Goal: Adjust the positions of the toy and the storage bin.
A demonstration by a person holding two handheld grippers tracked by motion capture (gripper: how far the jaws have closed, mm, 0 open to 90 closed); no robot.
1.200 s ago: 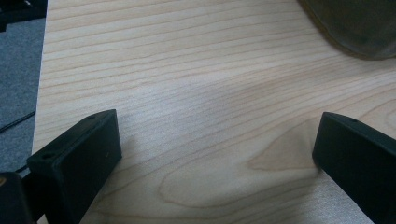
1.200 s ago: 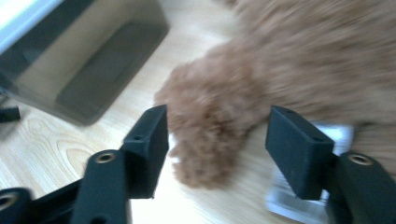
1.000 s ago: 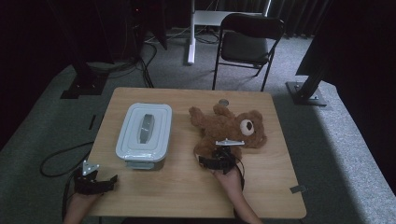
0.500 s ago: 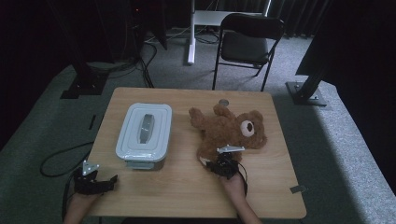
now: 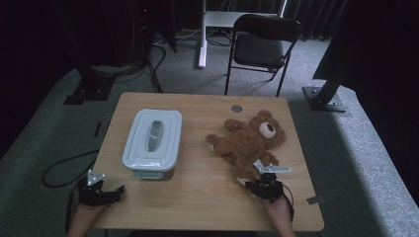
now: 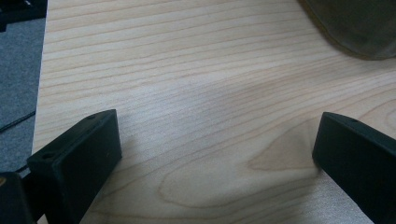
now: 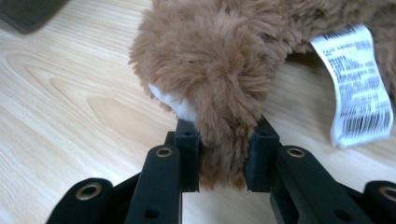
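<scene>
A brown teddy bear (image 5: 249, 140) lies on its back on the right half of the wooden table (image 5: 207, 197), head toward the far right. My right gripper (image 5: 247, 180) is at its lower leg near the front edge. In the right gripper view the jaws have just been closing, and my right gripper (image 7: 223, 144) now squeezes the furry leg (image 7: 210, 70) between its pads. A white label (image 7: 359, 79) hangs from the bear. My left gripper (image 5: 116, 190) rests at the table's front left corner. In its own view the left gripper (image 6: 217, 135) is open over bare wood.
A pale grey lidded container (image 5: 152, 140) with a handle sits on the left half of the table; its corner (image 6: 359, 28) shows in the left gripper view. A black folding chair (image 5: 262, 44) stands beyond the far edge. A small round disc (image 5: 236, 108) lies near that edge.
My right gripper has closed on the bear's leg and moved right and nearer the front edge, dragging the bear a little that way. The left gripper has stayed put.
</scene>
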